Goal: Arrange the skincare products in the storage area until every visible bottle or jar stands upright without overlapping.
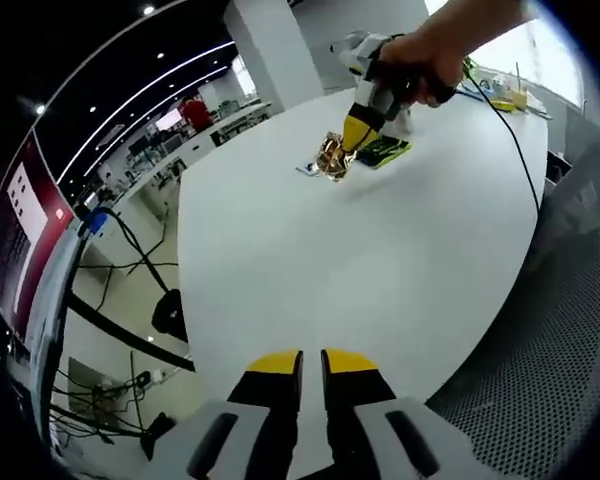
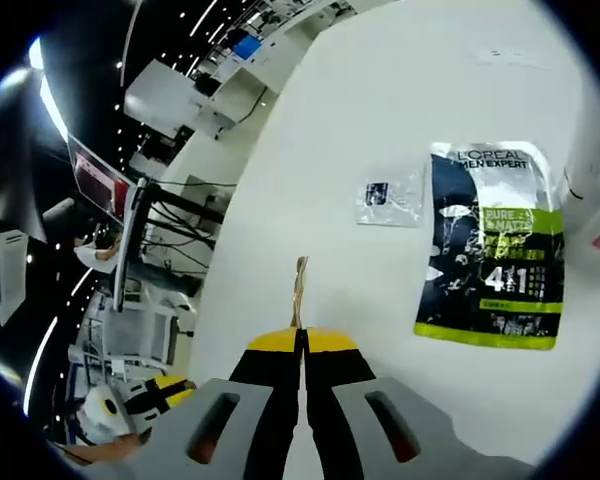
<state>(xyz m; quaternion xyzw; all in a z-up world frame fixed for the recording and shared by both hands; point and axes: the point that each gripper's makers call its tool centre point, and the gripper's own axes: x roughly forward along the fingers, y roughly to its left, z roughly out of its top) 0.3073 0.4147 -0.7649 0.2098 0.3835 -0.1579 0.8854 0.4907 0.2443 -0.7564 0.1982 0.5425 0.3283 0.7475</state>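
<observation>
In the left gripper view, my left gripper (image 1: 312, 362) hovers above the near edge of the white table (image 1: 310, 260), jaws shut with nothing between them. Far across the table a hand holds my right gripper (image 1: 355, 135), shut on a shiny gold sachet (image 1: 330, 157). Beside it lie a dark green sachet (image 1: 383, 150) and a small clear sachet (image 1: 308, 168). In the right gripper view, my right gripper (image 2: 302, 335) pinches the gold sachet (image 2: 299, 288), seen edge-on. The dark L'Oreal Men Expert sachet (image 2: 490, 245) and the clear sachet (image 2: 390, 197) lie flat beyond it.
A white container (image 2: 598, 185) stands at the right edge, cut off. The left gripper (image 2: 160, 392) shows at lower left. A black cable (image 1: 515, 150) crosses the table's far side near yellow items (image 1: 510, 97). A mesh chair (image 1: 540, 380) is at the right.
</observation>
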